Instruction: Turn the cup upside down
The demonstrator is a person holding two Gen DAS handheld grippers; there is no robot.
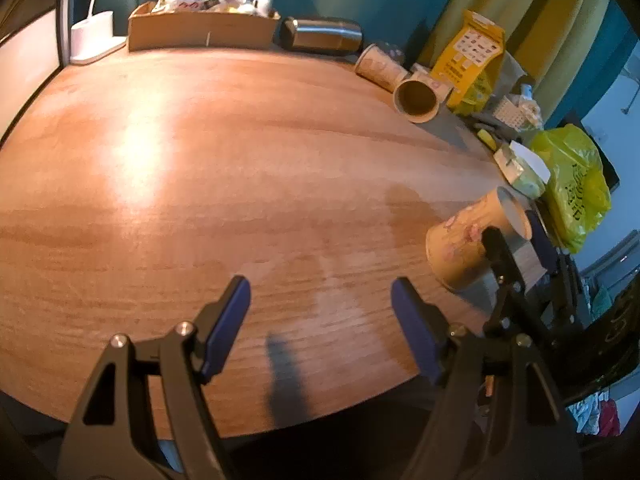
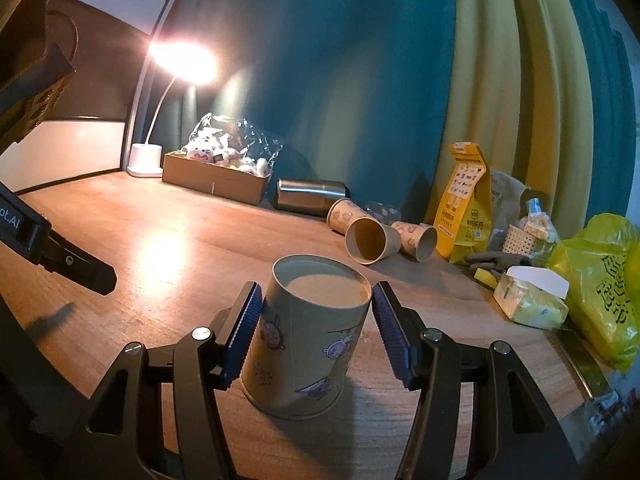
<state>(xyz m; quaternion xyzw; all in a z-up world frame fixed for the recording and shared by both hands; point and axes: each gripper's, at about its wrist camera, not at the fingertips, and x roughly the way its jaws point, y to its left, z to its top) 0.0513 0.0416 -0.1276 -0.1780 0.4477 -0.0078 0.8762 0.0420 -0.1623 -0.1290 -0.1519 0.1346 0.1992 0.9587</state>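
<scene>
There, the cup point(image 2: 306, 336) stood mouth-down, axis nearly upright, between the right gripper's point(image 2: 316, 334) spread jaws; left gripper point(image 1: 320, 320) gaped wide.

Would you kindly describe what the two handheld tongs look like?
Both tongs, left and right, are black angular frames with triangular cut-outs and silver bolts. Their fingers carry ridged blue pads. White lettering ending "ot.AI" marks the left body.

Dim overall, warmly lit by a glowing desk lamp point(image 2: 182, 65) at back left. Bright glare patches on the wooden table point(image 1: 152, 148). Soft shadows falling toward the near edge. Strong fisheye bending and dark vignetting at corners; slight softness throughout, blurrier toward edges.
</scene>
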